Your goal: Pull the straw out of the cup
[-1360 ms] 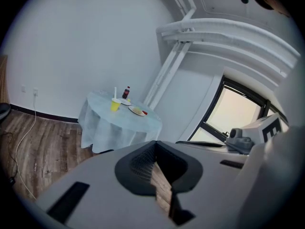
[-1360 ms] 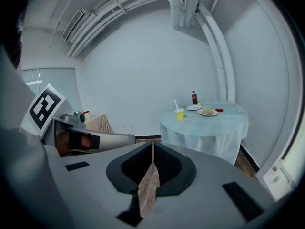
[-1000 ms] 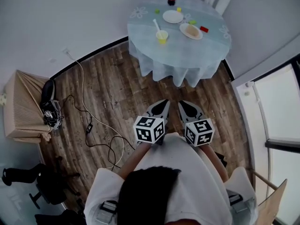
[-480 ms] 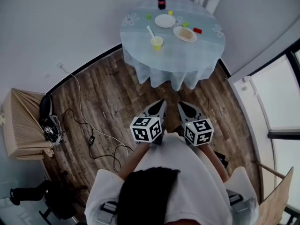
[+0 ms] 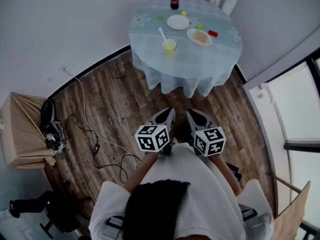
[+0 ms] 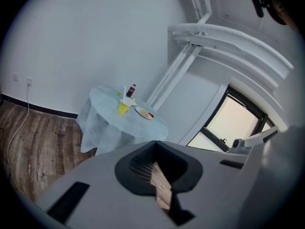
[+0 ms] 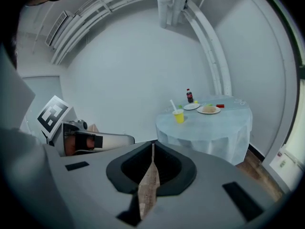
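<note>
Tabletop (image 5: 200,59) bears one cup (image 5: 169,46), one straw (image 5: 162,33), two plates (image 5: 178,22) (image 5: 200,36); left gripper (image 5: 171,111), right gripper (image 5: 189,112): fingers (image 7: 205,194) clenched empty.

A bare room with white walls (image 5: 60,29) is serving as a staged dining corner: a round table (image 5: 185,66) under a pale blue cloth is standing alone near the wall, carrying an empty plate (image 5: 178,22), a plate of food (image 5: 199,36), a yellow cup (image 5: 169,45) and a cola bottle (image 5: 174,0). Cables (image 5: 83,104) are trailing loose across the wood-plank floor (image 5: 125,99) toward black gear (image 5: 51,129) lying beside a ribbed beige box (image 5: 22,134), while a large window (image 5: 302,109) is glowing pale on the right.
</note>
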Available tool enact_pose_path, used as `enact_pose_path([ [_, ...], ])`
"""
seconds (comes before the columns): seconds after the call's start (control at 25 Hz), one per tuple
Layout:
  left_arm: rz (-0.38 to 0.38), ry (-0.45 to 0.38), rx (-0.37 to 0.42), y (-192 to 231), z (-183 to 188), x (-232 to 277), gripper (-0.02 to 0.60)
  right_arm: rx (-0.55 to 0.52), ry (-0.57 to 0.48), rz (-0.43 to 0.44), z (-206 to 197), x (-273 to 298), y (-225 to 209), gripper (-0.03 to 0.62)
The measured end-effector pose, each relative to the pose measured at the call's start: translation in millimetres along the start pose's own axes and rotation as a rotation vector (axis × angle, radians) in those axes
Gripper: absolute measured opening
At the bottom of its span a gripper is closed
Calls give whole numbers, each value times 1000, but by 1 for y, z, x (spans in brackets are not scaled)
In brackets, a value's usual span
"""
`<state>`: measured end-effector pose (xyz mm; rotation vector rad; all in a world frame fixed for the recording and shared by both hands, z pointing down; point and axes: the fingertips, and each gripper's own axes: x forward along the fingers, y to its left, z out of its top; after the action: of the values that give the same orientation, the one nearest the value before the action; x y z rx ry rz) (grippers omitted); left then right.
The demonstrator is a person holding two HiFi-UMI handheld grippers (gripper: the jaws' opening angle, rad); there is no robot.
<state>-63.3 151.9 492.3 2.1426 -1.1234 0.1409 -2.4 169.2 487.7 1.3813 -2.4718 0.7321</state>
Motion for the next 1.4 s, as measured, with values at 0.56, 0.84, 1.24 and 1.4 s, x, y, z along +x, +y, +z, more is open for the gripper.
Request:
enact_pose_path([
  [0.56, 100, -21, -57, 30, 16, 18, 8, -9, 56, 52, 11, 38, -29, 37],
  [0.84, 109, 0, -37, 35, 32, 52, 8, -2, 82, 68, 26, 62, -56, 37],
  [1.24, 150, -13, -95, 58, 61, 100, 8, -31, 118, 123, 55, 110, -88, 37],
  [1.4, 163, -6, -85, 64, 76, 120, 8, -29, 124, 146, 67, 128, -101, 37],
])
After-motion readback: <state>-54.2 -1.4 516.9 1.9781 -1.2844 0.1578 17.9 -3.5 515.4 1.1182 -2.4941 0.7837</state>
